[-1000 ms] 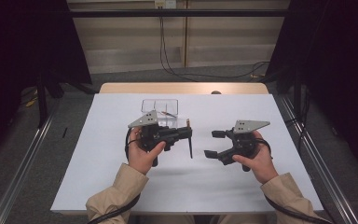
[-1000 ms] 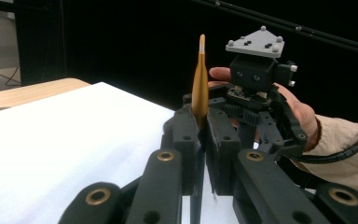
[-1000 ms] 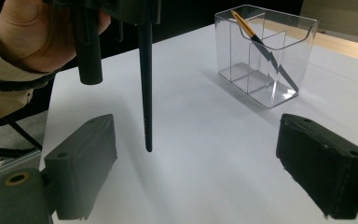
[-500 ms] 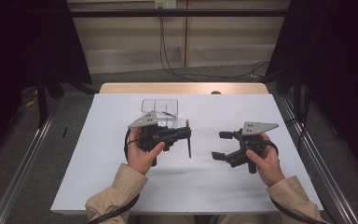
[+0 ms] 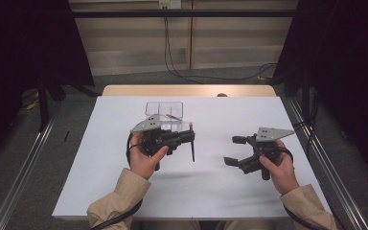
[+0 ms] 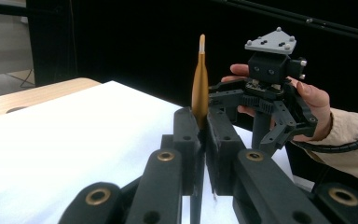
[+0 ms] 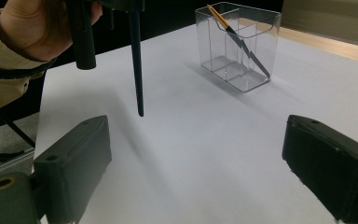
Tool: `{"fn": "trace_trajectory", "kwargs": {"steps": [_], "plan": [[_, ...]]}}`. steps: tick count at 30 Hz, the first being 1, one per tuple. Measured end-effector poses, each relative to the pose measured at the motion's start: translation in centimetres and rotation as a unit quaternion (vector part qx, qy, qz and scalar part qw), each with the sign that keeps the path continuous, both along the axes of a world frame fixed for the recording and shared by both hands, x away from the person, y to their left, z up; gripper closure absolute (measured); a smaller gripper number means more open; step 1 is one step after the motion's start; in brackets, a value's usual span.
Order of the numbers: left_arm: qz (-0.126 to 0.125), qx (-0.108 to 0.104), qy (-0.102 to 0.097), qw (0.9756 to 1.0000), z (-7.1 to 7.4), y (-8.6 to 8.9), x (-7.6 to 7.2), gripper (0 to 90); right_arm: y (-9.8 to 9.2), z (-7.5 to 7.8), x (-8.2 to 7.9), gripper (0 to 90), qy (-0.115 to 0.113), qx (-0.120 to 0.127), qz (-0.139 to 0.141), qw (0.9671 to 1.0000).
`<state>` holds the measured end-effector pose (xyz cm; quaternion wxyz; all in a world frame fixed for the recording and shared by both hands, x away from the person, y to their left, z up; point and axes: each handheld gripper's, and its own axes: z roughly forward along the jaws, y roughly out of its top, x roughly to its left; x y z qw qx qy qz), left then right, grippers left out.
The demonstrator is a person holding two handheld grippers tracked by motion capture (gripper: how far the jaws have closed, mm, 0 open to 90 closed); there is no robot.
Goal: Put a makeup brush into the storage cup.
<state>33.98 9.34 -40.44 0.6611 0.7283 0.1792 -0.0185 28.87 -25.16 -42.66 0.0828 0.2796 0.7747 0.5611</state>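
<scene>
High view, near to far. At the bottom edge two tan sleeves enter the frame, the forearms angled inward and upward. The left hand point(image 5: 146, 158) sits left of centre, wrapped around the left hand-held gripper point(image 5: 190, 137), which points level toward the right of the frame. Its jaws are pressed together on a brush point(image 5: 192, 143), pinched near the upper part of its shaft so that the dark handle hangs point-down above the white worktop point(image 5: 100, 191); in the left gripper view the golden, pale-tipped end point(image 6: 200, 77) rises upright from between the closed jaws.

The right hand point(image 5: 278, 165) sits right of centre, holding the right hand-held gripper point(image 5: 235, 150) level and pointing toward the left of the frame, facing the brush but well apart from it. Its jaws are spread with nothing between them; in the right gripper view the two black pads stand at the lower left and lower right corners.

Farther up the frame, just beyond the left hand-held gripper, stands a clear divided holder point(image 5: 165, 111) with a second brush point(image 7: 237, 39) leaning inside it.
</scene>
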Motion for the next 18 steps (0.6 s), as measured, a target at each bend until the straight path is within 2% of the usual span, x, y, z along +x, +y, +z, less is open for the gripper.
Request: {"fn": "trace_trajectory", "kwargs": {"steps": [18], "plan": [[0.004,0.002,-0.009,0.9999,0.2,0.3,0.0,83.8,-2.2,-1.1,-1.2,7.6,-0.003,-0.009,-0.022,0.9997]]}}
